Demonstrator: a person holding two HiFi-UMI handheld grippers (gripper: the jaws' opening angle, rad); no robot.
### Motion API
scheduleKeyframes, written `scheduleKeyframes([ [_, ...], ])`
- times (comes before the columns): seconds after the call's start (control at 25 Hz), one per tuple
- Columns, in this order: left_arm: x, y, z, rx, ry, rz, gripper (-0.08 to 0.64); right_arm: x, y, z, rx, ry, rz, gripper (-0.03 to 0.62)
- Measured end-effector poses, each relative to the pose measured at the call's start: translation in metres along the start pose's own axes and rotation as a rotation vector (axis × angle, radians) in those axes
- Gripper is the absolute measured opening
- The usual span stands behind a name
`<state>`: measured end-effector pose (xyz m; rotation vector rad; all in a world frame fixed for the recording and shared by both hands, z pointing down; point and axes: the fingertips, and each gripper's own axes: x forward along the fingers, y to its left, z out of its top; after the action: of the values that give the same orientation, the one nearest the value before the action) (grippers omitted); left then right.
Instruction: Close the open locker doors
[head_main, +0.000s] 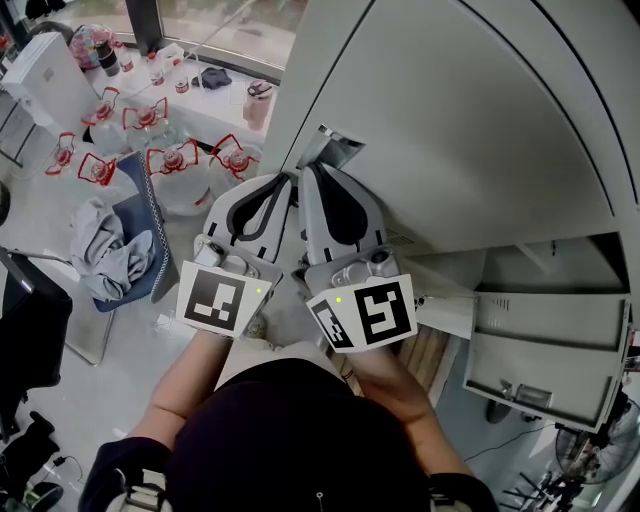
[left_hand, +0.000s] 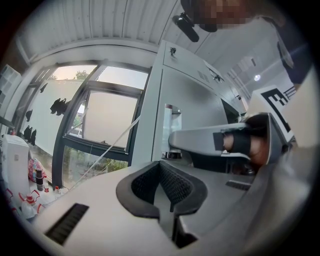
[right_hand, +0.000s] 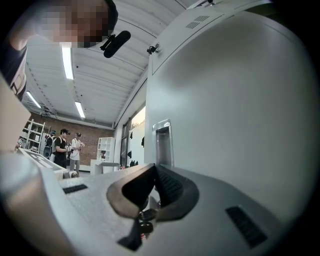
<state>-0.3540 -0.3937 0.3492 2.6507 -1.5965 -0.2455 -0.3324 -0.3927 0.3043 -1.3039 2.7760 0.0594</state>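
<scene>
Water jugs (head_main: 180, 170) with red handles on floor. Grey cloth (head_main: 108, 252) on chair (head_main: 143, 212). Pink cup (head_main: 257, 102) behind jugs. Two people (right_hand: 67, 146) far off.

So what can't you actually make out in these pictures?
Handle: head view, partly behind the right tongs; touching or not, unclear.
Open door: head view, the steep angle hides most of its locker's inside.
People: right gripper view, too small to tell what they do.
</scene>
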Motion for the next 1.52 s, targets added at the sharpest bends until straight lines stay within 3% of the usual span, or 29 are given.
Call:
scheduleKeyframes([
  [0.96, 0.013, -0.001, 0.001, 0.007, 0.015, 0.006, 0.002, -0.002, -0.004, 0.000, -0.011, 0.011, -0.009, 0.002],
  [1.28, 0.012, 0.001, 0.001, 0.027, 0.016, 0.029, 0.002, -0.044, -0.018, 0.014, -0.078, -0.007, -0.118, 0.002],
  [1.52, 0.013, 0.002, 0.001, 0.082, 0.033, 0.045, 0.002, -0.096, -0.040, 0.023, -0.122, -0.035, -0.263, 0.000],
])
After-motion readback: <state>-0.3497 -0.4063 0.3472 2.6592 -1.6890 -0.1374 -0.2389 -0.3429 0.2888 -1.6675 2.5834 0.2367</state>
